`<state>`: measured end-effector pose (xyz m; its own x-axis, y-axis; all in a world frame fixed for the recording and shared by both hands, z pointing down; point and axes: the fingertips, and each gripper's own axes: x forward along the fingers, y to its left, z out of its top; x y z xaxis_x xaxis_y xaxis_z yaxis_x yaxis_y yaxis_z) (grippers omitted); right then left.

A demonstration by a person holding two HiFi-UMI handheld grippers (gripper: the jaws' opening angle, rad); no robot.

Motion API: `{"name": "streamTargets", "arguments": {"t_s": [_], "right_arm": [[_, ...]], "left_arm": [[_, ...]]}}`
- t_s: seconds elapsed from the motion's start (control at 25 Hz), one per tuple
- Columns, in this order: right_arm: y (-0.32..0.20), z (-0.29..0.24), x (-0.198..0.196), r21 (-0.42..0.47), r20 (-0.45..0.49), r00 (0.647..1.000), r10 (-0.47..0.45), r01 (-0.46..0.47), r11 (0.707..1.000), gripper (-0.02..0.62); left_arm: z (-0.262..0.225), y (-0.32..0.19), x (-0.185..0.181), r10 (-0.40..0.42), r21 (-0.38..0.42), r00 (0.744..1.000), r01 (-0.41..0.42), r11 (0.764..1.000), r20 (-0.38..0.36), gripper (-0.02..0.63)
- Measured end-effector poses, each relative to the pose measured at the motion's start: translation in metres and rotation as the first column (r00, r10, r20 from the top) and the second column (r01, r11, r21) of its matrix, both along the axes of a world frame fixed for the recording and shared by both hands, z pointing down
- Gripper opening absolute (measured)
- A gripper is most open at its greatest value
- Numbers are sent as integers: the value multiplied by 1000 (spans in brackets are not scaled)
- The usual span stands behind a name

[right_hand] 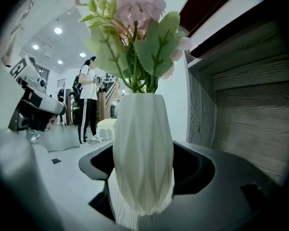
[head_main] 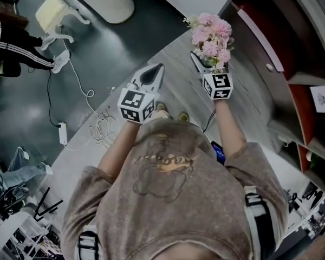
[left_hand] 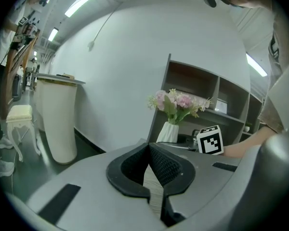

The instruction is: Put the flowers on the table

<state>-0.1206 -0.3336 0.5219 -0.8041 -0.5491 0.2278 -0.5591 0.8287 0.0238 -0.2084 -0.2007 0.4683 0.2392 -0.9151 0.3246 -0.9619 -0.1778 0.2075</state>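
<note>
Right gripper [right_hand: 142,179] jaws pinch the white ribbed vase [right_hand: 143,148] of pink flowers [head_main: 211,34] mid-frame; hold it upright and lower it gently onto the table [head_main: 176,93]. Left gripper [left_hand: 151,173] jaws are pressed together, empty.

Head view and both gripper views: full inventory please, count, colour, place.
flowers: 1 bunch, pink with green leaves, in the vase
vase: 1, white, faceted, clamped, beside the shelf unit
shelf unit: 1, grey and red, right of the person
floor: grey wood-grain strip underfoot, dark grey at left
chair: 1, cream, dark floor, upper left
cable: white, trailing across floor at left
bystander: 1, black striped trousers, far left
left gripper: 1, grey, shut, empty
right gripper: 1, grey, shut on vase
</note>
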Motion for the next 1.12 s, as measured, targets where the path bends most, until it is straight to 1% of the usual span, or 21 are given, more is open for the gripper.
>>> {"name": "streamTargets", "arguments": {"t_s": [0.36,0.68,1.12], "right_arm": [[-3,16,-26,9,-19,998,-57,58,998,338],[-3,28,-31,2,-20,996,-84,84,996,339],[-1,29,-30,-5,7,998,-70,70,998,342]], "left_arm": [[6,1,-9,-31,-31,999,30,999,-15,18],[9,5,-7,-59,-52,998,57,997,-28,18],[11,5,-14,-70,-57,997,67,996,-42,18]]}}
